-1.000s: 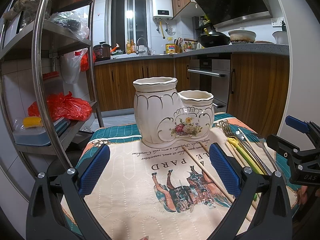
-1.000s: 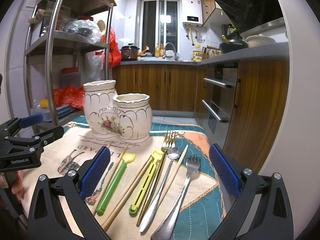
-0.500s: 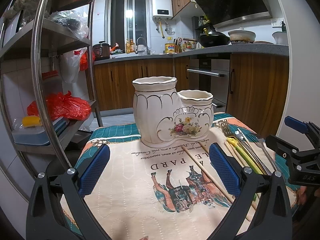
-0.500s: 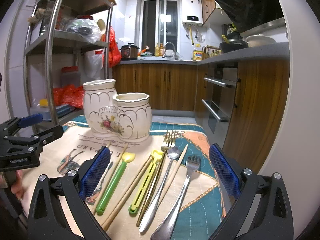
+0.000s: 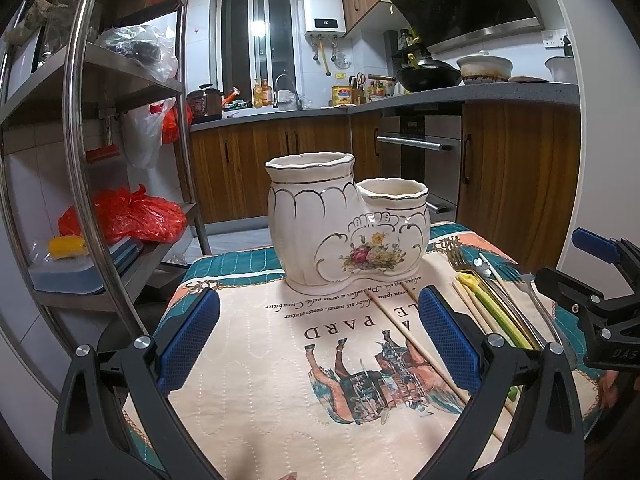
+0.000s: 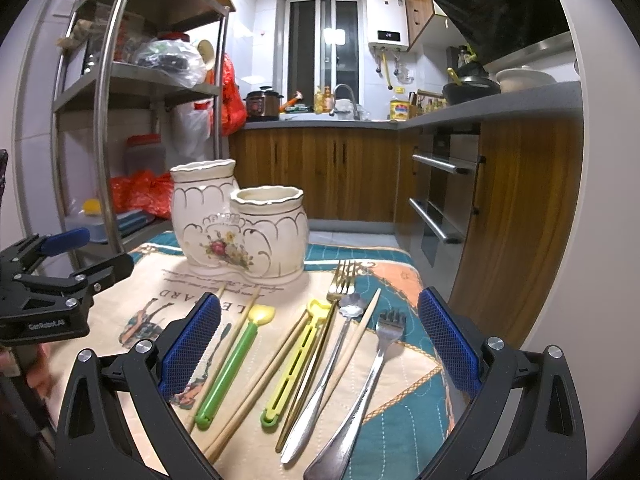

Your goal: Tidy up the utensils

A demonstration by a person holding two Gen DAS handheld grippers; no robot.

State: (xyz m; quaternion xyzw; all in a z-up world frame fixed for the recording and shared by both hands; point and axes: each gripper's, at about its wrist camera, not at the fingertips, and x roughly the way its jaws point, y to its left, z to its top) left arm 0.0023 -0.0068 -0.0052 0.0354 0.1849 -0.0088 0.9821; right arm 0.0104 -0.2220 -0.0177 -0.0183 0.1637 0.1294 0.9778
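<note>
A white ceramic double holder [image 5: 344,228] with a flower motif stands at the far middle of the cloth; it also shows in the right wrist view [image 6: 240,224]. Utensils lie in a row right of it: a green-handled spoon [image 6: 230,364], a yellow fork [image 6: 296,360], wooden chopsticks [image 6: 264,376], a gold fork [image 6: 340,284], a silver spoon [image 6: 324,376] and a silver fork [image 6: 372,376]. My left gripper [image 5: 318,340] is open and empty in front of the holder. My right gripper [image 6: 318,344] is open and empty, hovering over the utensils.
A quilted cloth [image 5: 256,380] with a horse print covers the small table. A steel shelf rack [image 5: 84,184] with red bags stands close on the left. Wooden cabinets and an oven [image 6: 444,196] stand behind and to the right.
</note>
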